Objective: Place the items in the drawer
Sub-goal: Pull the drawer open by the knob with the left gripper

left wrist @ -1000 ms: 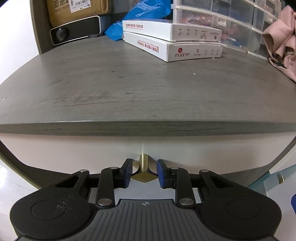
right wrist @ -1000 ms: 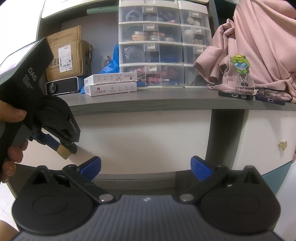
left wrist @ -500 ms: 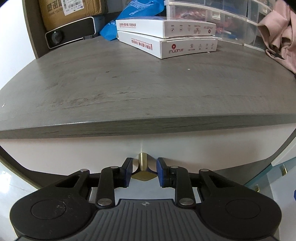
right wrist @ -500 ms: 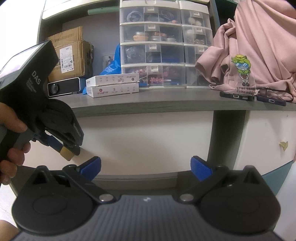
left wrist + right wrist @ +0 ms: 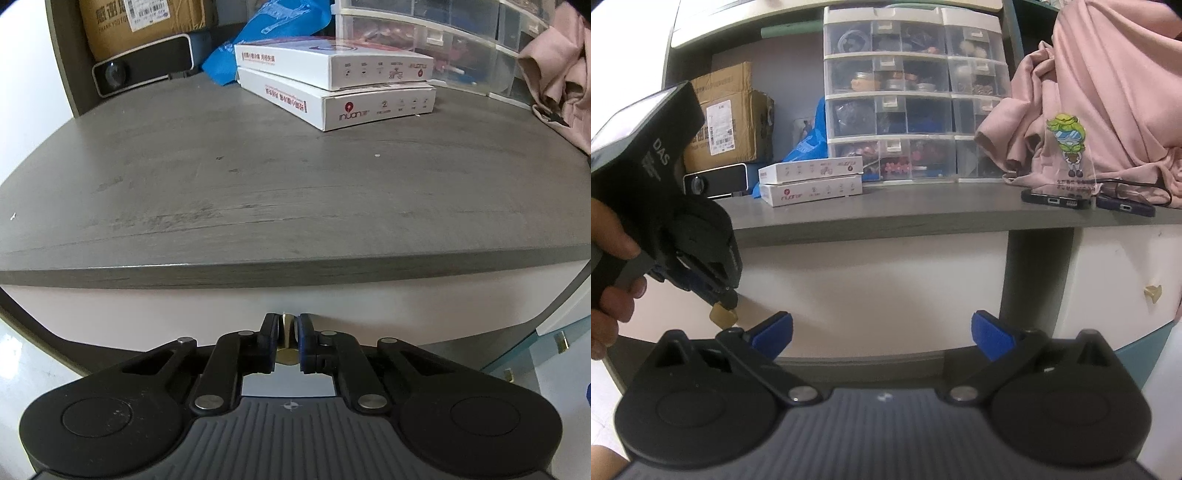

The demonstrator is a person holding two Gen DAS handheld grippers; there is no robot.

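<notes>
The left gripper (image 5: pixel 287 334) has its 2 blue-padded fingers pinched tight on the small brass drawer knob (image 5: pixel 287 338), which sits squarely between the pads and sticks out from the white drawer front (image 5: pixel 147 314) just under the edge of the grey desktop (image 5: pixel 258 192). From the right side the same left gripper (image 5: pixel 720 299) shows as a black body held in a hand (image 5: pixel 609 280), with the brass knob (image 5: pixel 723 316) at its tip against the drawer front (image 5: pixel 868 288). The right gripper (image 5: pixel 882 332) hangs spread wide with nothing between its blue pads, well off to the right of the knob and back from the drawer. On the desktop, 2 white boxes (image 5: pixel 343 85) lie stacked, with a blue bag (image 5: pixel 266 33), a small projector (image 5: pixel 144 62) and a cardboard box (image 5: pixel 140 22) behind them. Farther right stand clear drawer organizers (image 5: pixel 912 96), a pink cloth (image 5: pixel 1108 92), and 2 phones (image 5: pixel 1086 201) at the desk edge. A 2nd brass knob (image 5: pixel 1152 293) sits on the cabinet to the right.
</notes>
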